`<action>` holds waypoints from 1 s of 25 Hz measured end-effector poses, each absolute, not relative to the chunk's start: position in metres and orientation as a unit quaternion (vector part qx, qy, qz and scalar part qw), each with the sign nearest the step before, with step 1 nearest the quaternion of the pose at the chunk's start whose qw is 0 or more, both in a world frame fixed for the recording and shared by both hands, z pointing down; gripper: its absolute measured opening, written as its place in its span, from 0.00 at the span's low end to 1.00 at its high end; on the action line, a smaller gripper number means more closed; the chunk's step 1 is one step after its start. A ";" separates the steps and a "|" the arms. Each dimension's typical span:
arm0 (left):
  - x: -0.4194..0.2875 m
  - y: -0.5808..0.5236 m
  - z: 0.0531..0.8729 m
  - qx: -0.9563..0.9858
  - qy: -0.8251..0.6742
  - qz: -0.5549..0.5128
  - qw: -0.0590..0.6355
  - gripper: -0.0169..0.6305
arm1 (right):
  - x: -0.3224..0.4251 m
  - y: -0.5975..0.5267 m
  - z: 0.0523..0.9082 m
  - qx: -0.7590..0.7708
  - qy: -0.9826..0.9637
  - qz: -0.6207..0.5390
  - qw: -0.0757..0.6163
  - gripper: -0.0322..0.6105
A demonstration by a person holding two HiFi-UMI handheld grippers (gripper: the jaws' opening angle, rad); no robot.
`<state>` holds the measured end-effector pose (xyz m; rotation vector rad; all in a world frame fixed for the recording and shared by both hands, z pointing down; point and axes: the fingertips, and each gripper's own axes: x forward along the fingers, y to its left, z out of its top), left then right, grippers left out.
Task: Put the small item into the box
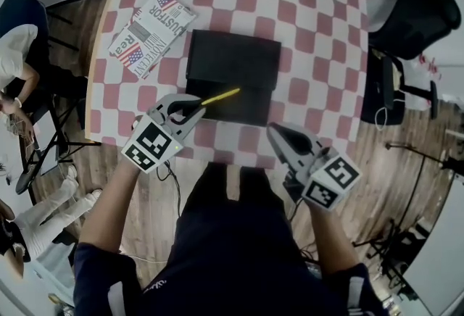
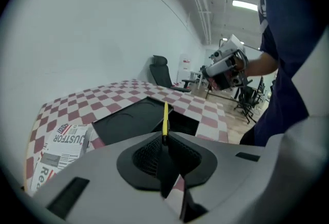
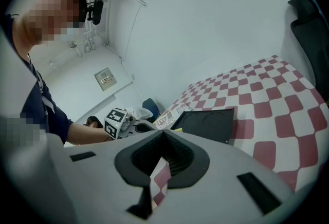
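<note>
A thin yellow pen (image 1: 221, 96) sticks out of my left gripper (image 1: 192, 108), which is shut on its near end. The pen hangs above the front half of the open black box (image 1: 232, 61) on the checkered table (image 1: 312, 25). In the left gripper view the pen (image 2: 165, 119) points up and away from the gripper's pads (image 2: 164, 138) over the box (image 2: 128, 120). My right gripper (image 1: 279, 135) hovers at the table's near edge, right of the box, shut with nothing in it. The right gripper view shows its jaws (image 3: 163, 133) meeting at the tips, with the box (image 3: 208, 123) beyond.
A folded newspaper (image 1: 151, 32) lies on the table left of the box. A black office chair (image 1: 417, 17) stands off the table's right side. A seated person (image 1: 14, 53) is at the far left. Cables lie on the wooden floor (image 1: 406, 162).
</note>
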<state>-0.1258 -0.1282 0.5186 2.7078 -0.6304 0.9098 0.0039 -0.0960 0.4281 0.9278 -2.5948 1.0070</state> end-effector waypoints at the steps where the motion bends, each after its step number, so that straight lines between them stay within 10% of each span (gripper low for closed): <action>1: -0.124 -0.129 0.528 0.916 -0.203 0.331 0.099 0.12 | 0.007 -0.097 0.431 0.314 -0.878 0.345 0.104 0.08; 25: -0.094 -0.135 0.630 0.816 -0.053 0.574 0.042 0.13 | 0.050 -0.108 0.476 0.300 -0.862 0.395 0.103 0.08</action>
